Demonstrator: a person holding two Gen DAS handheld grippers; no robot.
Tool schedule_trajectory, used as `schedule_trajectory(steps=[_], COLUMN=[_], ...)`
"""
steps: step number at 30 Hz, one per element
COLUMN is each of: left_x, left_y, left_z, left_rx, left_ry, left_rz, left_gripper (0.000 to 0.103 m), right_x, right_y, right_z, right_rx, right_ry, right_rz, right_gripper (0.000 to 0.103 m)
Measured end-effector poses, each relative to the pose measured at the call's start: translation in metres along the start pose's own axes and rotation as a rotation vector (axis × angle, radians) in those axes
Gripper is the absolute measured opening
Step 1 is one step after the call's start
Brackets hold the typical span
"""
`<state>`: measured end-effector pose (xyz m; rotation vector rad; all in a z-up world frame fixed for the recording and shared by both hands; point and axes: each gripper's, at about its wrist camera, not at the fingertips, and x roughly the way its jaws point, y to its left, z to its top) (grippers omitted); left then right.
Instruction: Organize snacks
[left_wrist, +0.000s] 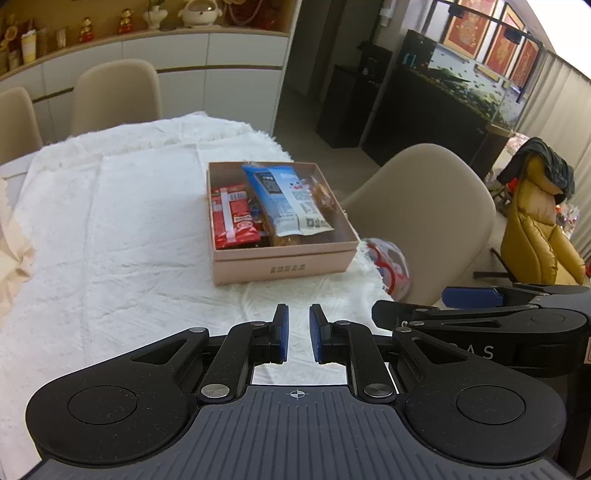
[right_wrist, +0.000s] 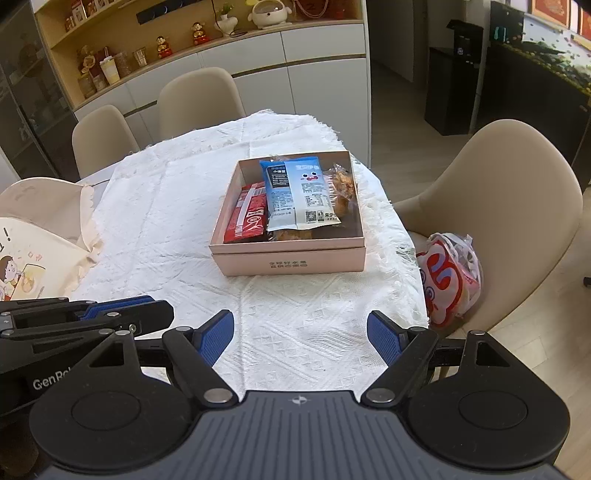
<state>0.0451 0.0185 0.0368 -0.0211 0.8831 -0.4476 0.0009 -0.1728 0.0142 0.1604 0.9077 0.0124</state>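
Both claws hang back over the near edge of the worktop (right_wrist: 155, 206), neither holding anything: the left claw (left_wrist: 296, 332) has its jaws nearly together with a narrow gap, the right claw (right_wrist: 300, 338) stands wide apart. Ahead of them sits the pink box (right_wrist: 288, 258), already holding a red packet (right_wrist: 248, 218), a blue-and-white pouch (right_wrist: 295, 192) and a clear-wrapped pastry (right_wrist: 343, 188). The cloth around looks bare of snacks, so sorting seems mostly done; a printed bag (right_wrist: 448, 277) on the chair (right_wrist: 517, 206) right of the right claw may remain
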Motion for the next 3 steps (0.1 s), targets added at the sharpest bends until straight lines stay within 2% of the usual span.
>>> schedule_trajectory(steps=[3], left_x=[0.0029], left_y=[0.0025], left_z=[-0.0001], left_rx=[-0.004], left_ry=[-0.009], left_rz=[0.036], left_gripper=[0.016], right_x=[0.0035], right_y=[0.0001], right_z=[0.0008], right_rx=[0.000], right_ry=[0.003], right_rz=[0.001], right_gripper=[0.080])
